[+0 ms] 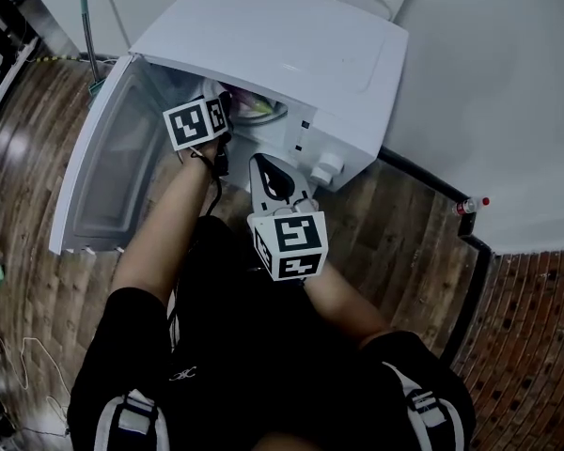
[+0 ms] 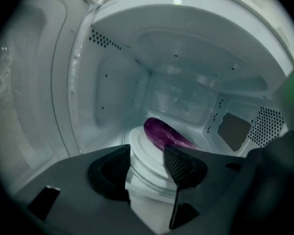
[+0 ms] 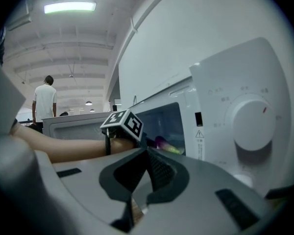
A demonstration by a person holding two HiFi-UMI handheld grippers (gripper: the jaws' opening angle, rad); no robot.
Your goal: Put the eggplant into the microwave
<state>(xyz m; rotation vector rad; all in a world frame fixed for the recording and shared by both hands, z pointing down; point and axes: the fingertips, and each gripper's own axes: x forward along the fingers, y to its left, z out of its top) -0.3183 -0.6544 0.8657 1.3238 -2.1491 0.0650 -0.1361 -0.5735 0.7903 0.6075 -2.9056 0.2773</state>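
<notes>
1. Left tool (image 2: 148, 149): reaches through the open front of the microwave (image 1: 291, 54) and pinches a white ridged dish (image 2: 147, 175), one pad on each side, both touching it.
2. Eggplant (image 2: 164, 132): lies inside the microwave cavity, on the far part of the white ridged dish. Sits just past the tip of the right-hand pad; touching it or just clear, cannot tell. Purple, glossy, long axis slanting toward the back right corner of the cavity.
3. Right tool (image 3: 147, 155): pressed together, nothing between the pads. Hangs outside the microwave, in front of the control panel, below the knob (image 3: 252, 124), well apart from the eggplant.
4. Door (image 1: 113, 167): swung wide open to the left; bare forearm (image 1: 164, 224) of the left arm runs alongside its inner face toward the cavity.
5. Surface: microwave stands on a wood-plank floor (image 1: 28, 186). Black strip (image 1: 470, 289) at right, then brick-pattern floor (image 1: 536, 346) beyond it.
6. Room, from the head view: pale wall panel (image 1: 508, 92) behind and to the right of the microwave; small bottle (image 1: 470, 205) with a red cap at its foot.
7. Room, from the right gripper view: high pale ceiling with a strip light (image 3: 69, 7); a person (image 3: 44, 102) in a white shirt stands far off, back turned.
</notes>
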